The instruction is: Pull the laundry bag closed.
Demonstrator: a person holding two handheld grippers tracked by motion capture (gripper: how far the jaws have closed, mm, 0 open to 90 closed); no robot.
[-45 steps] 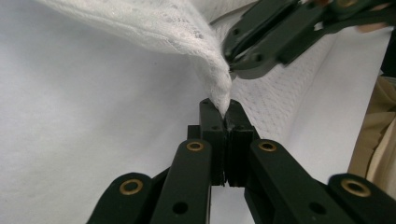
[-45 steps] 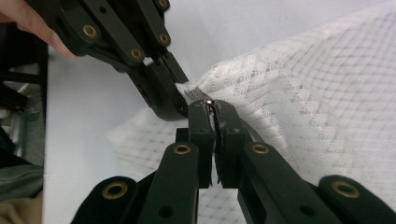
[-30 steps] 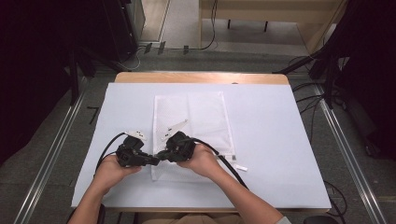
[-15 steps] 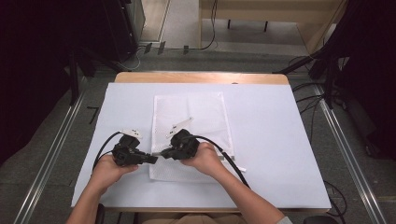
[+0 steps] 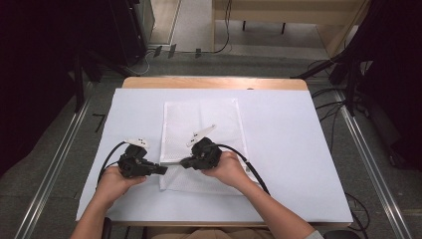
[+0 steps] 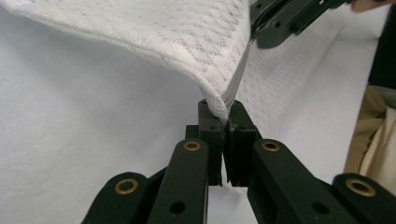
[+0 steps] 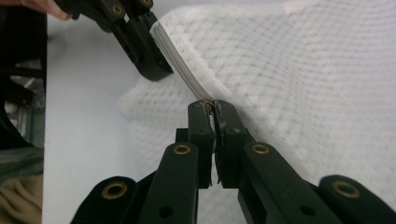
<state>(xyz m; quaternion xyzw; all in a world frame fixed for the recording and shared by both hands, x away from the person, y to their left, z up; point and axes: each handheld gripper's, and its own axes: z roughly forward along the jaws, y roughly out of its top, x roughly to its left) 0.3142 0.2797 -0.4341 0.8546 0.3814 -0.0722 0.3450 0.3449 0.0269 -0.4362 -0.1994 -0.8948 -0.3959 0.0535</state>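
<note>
A white mesh cloth (image 5: 199, 124) lies on the white table cover, and its near-left edge is lifted between my two grippers. My left gripper (image 5: 162, 171) is shut on that edge; in the left gripper view the jaws pinch a hemmed corner of the cloth (image 6: 187, 42) at the left gripper (image 6: 223, 114). My right gripper (image 5: 185, 162) is shut on the same edge a short way to the right, seen as the right gripper (image 7: 211, 106) clamping the folded cloth (image 7: 303, 70). The two grippers face each other, tips close together.
The white cover (image 5: 298, 149) spreads over a wooden table (image 5: 214, 82). Each gripper trails a black cable (image 5: 249, 164) across the cover. Metal rails (image 5: 368, 154) run along both sides of the table, with dark equipment beyond.
My right gripper has shifted a little to the right and farther up the table, taking the cloth edge with it. The left gripper has stayed put.
</note>
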